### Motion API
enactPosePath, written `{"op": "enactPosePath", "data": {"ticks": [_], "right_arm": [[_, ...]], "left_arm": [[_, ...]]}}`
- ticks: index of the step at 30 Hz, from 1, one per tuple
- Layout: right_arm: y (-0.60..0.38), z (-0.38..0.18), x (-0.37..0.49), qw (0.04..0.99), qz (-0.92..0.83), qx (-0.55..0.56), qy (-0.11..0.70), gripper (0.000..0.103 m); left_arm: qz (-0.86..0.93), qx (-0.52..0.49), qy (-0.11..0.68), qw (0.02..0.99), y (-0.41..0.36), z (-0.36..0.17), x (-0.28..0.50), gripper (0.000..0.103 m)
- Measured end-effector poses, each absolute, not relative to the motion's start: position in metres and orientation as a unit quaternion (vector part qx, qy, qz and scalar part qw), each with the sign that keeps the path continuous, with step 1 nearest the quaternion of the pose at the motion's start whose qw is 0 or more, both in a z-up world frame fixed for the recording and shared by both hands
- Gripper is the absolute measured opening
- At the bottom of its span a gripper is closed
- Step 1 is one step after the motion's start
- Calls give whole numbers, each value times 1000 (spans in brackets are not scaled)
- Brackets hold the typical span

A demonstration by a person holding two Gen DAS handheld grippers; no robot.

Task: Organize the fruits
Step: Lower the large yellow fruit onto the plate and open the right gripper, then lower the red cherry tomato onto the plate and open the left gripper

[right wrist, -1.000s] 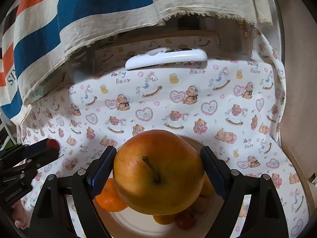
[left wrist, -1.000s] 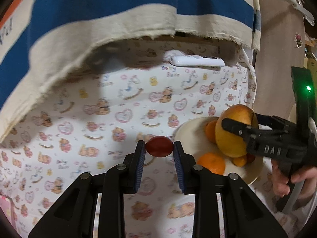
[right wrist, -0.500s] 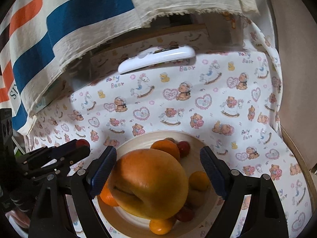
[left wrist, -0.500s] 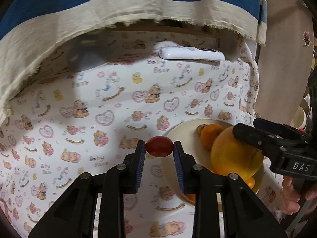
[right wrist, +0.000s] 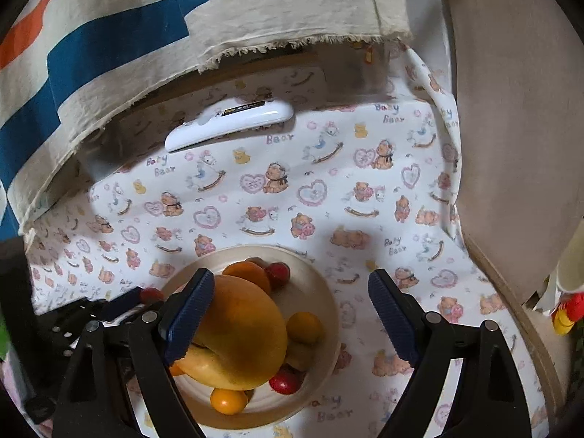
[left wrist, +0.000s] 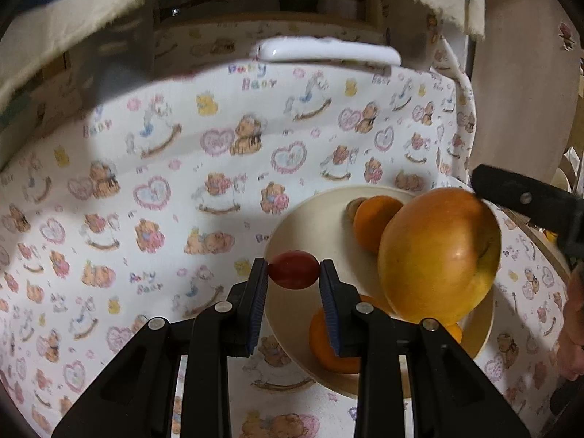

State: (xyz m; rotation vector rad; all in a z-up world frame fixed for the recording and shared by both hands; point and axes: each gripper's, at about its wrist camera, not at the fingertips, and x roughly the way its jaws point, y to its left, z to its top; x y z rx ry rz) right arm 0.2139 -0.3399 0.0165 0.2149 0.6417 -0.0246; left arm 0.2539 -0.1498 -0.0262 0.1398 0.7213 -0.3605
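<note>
My left gripper (left wrist: pixel 294 273) is shut on a small red fruit (left wrist: pixel 294 268), held over the near left rim of a cream plate (left wrist: pixel 310 230). A big yellow-orange apple (right wrist: pixel 241 335) lies on its side on that plate (right wrist: pixel 321 292), on top of oranges (right wrist: pixel 248 273) and small red fruits (right wrist: pixel 279 273). My right gripper (right wrist: pixel 292 310) stands open above the plate. Its left pad is beside the apple and its right pad is well clear of it. In the right wrist view the left gripper (right wrist: pixel 146 297) shows at the plate's left edge.
A white remote (right wrist: pixel 230 122) lies at the back of the teddy-bear tablecloth (right wrist: pixel 328 189). A striped cloth (right wrist: pixel 109 36) hangs over the far edge. The table's wooden rim (right wrist: pixel 511 314) curves along the right. A hand (left wrist: pixel 573 328) holds the right gripper.
The apple has left the right gripper's jaws and rolled onto its side on the plate. The right gripper shifted right. The left gripper carried the red fruit forward to the plate.
</note>
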Motion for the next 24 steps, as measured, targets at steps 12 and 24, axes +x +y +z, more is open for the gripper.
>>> {"op": "enactPosePath", "data": {"ticks": [12, 24], "right_arm": [[-339, 16, 212, 943, -8, 105, 315, 87], [-336, 16, 210, 945, -10, 102, 309, 87]], "left_arm": [[-171, 75, 336, 923, -151, -22, 244, 28], [-174, 69, 338, 922, -147, -26, 239, 31]]}}
